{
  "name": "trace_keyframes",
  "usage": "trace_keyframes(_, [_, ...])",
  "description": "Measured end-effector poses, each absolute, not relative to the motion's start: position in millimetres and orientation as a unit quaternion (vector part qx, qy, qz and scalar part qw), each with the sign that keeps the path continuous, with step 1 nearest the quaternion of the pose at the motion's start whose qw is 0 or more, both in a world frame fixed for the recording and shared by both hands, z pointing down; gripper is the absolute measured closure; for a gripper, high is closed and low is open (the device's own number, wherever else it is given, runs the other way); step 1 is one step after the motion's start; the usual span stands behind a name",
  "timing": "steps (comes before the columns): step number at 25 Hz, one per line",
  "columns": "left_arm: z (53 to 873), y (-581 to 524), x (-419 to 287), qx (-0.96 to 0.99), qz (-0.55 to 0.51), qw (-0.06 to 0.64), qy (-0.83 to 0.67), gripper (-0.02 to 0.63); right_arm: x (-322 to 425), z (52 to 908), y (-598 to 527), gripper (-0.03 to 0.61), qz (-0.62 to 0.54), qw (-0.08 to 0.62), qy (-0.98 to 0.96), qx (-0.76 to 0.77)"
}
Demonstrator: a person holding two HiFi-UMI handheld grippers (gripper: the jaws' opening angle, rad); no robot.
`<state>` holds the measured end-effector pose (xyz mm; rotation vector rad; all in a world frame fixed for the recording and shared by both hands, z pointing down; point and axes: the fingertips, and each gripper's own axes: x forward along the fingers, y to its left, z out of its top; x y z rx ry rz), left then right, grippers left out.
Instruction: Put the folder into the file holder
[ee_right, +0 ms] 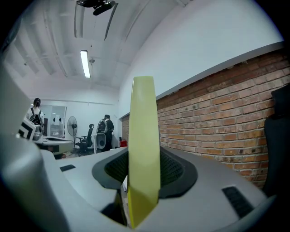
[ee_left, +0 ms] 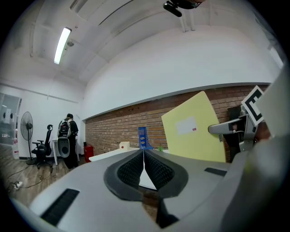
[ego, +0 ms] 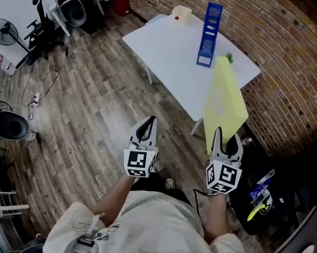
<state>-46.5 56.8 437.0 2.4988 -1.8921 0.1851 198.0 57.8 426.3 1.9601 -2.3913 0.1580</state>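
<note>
Right gripper (ego: 226, 139) first: its jaws are clamped on the bottom edge of the yellow folder (ego: 225, 100), and in the right gripper view (ee_right: 144, 174) the folder (ee_right: 144, 136) stands on edge squarely between the two dark pads, rising straight up out of them. From the head view it slants forward and away from that gripper, out over the near corner of the white table (ego: 169, 43).

Over to the left gripper (ego: 145, 128), which sits level with the right one and well apart from it. Its own view (ee_left: 143, 156) shows the pads pressed together with nothing between them. Off to its right are the folder's broad face (ee_left: 192, 131) with a pale label, and the other gripper's marker cube.

The blue file holder (ego: 209, 34) stands upright on the table ahead of both grippers, past the folder's far end; from the left gripper it (ee_left: 143, 138) lies almost dead ahead. The folder is not in it. A cream box (ego: 182, 14) sits farther back on the table, and a small green plant (ego: 229, 58) shows just beside the holder.
</note>
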Motion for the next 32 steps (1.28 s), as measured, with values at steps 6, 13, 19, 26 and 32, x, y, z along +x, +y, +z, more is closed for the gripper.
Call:
trace_keyframes(6, [448.3,22.6,-43.5,0.8,0.049,0.01,-0.597,0.592,196.4,406.1,26.3,0.393,0.023,0.013,-0.773,0.634])
trace_keyframes(13, [451.9,-34.6,-38.3,0.814,0.042,0.014,-0.579,0.592,192.2,376.9,-20.4,0.393,-0.006,-0.001,-0.765,0.644])
trace_keyframes(19, [451.7,-86.3,-45.4,0.821,0.044,0.017,-0.57,0.592,183.5,352.9,-62.9,0.393,-0.026,-0.012,-0.759,0.65])
trace_keyframes(26, [452.4,-131.4,-63.6,0.825,0.035,0.031,-0.564,0.592,163.2,327.9,-104.7,0.393,-0.055,-0.026,-0.749,0.659])
trace_keyframes(32, [455.7,-167.0,-77.2,0.828,0.031,0.031,-0.559,0.592,148.9,304.5,-138.1,0.393,-0.081,-0.044,-0.742,0.664])
